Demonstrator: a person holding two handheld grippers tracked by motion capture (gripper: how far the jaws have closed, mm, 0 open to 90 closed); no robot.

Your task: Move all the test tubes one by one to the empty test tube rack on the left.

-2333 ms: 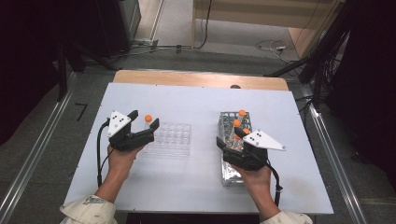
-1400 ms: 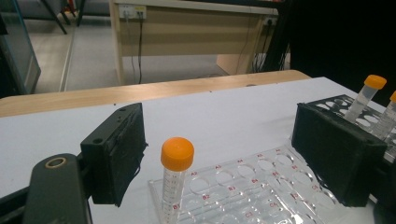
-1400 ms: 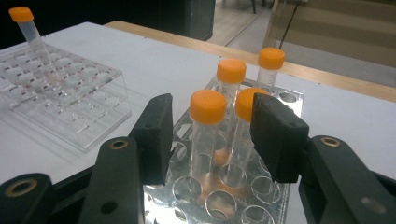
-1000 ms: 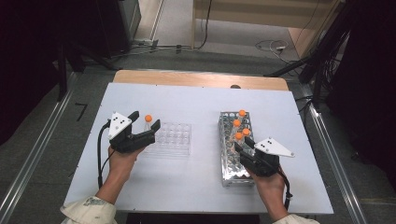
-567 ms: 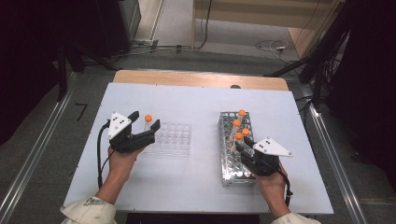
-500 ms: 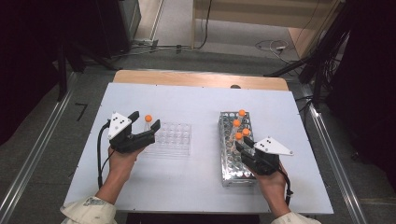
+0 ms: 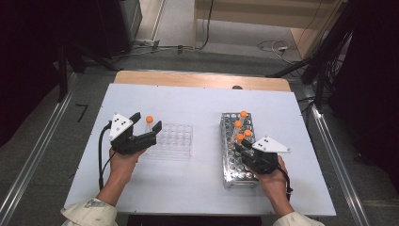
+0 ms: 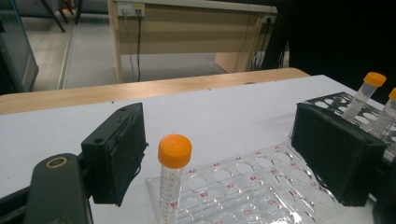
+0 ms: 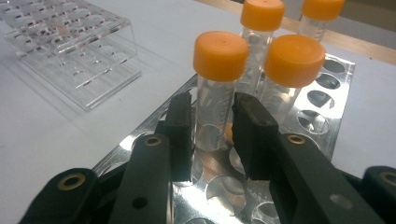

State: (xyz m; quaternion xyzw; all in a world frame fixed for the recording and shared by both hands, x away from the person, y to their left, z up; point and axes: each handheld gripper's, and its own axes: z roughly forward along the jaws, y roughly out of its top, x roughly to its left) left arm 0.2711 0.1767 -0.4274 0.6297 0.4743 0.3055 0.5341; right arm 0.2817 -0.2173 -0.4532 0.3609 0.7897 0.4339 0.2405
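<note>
Orange-capped clear plastic tube [image 9: 219, 88], standing in the shiny perforated metal rack [image 7: 229, 160], sits between the jaws of our right gripper [image 9: 212, 123], which have just been closing and now clasp its wall. Our left gripper [image 8: 224, 154] rests wide open around a second orange-capped tube [image 8: 173, 175], already seated in the clear acrylic well rack [image 8: 261, 186], without touching it. We judge the step to be the pick-up; next, the tube must be lifted straight up, clear of its neighbours, and carried to the acrylic rack. Both racks stand well apart on a white tabletop [image 7: 202, 101] with a wooden far edge; beyond lies grey floor with cables.
</note>
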